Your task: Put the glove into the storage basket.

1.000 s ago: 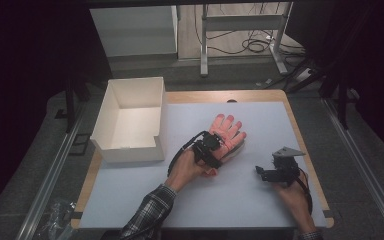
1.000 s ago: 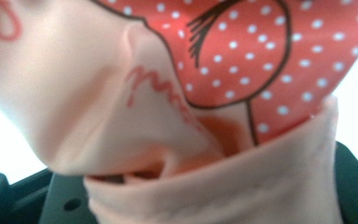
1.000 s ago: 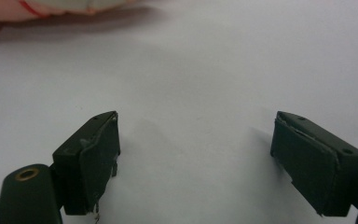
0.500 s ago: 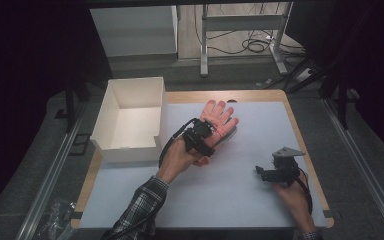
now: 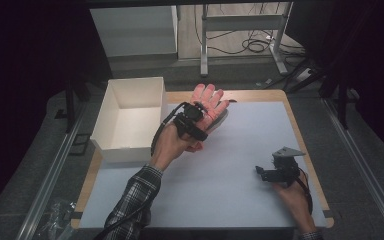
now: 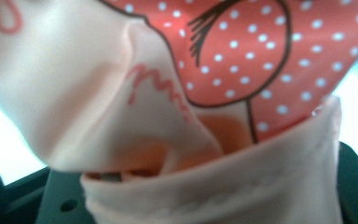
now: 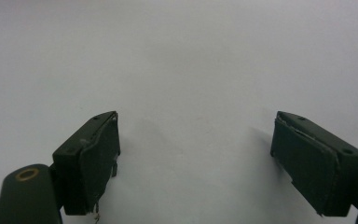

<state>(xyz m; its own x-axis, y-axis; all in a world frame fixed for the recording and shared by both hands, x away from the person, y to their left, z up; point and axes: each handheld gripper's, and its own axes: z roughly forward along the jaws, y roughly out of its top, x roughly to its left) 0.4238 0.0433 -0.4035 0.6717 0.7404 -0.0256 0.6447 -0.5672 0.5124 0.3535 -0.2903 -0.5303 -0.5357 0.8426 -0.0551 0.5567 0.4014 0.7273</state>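
Observation:
A pink glove (image 5: 211, 99) with a red white-dotted pattern hangs off the table near the far edge, and my left gripper (image 5: 198, 113) is shut on it. In the left gripper view the glove (image 6: 177, 93) and its hemmed cuff (image 6: 242, 177) cover the jaws. My right gripper (image 5: 261, 173) rests low over the white mat (image 5: 240, 145) at the near right, held by a hand. Its jaws stand wide apart in the right gripper view, and the right gripper (image 7: 196, 117) has only bare mat between its fingers.
An open white box (image 5: 111, 111) stands at the table's left edge, just left of the glove. The wooden table edge (image 5: 300, 135) borders the mat. Beyond the table are a dark floor, cables and a metal stand.
My left hand has risen and moved toward the far left, nearer the box, carrying the glove off the mat. The right hand has kept still.

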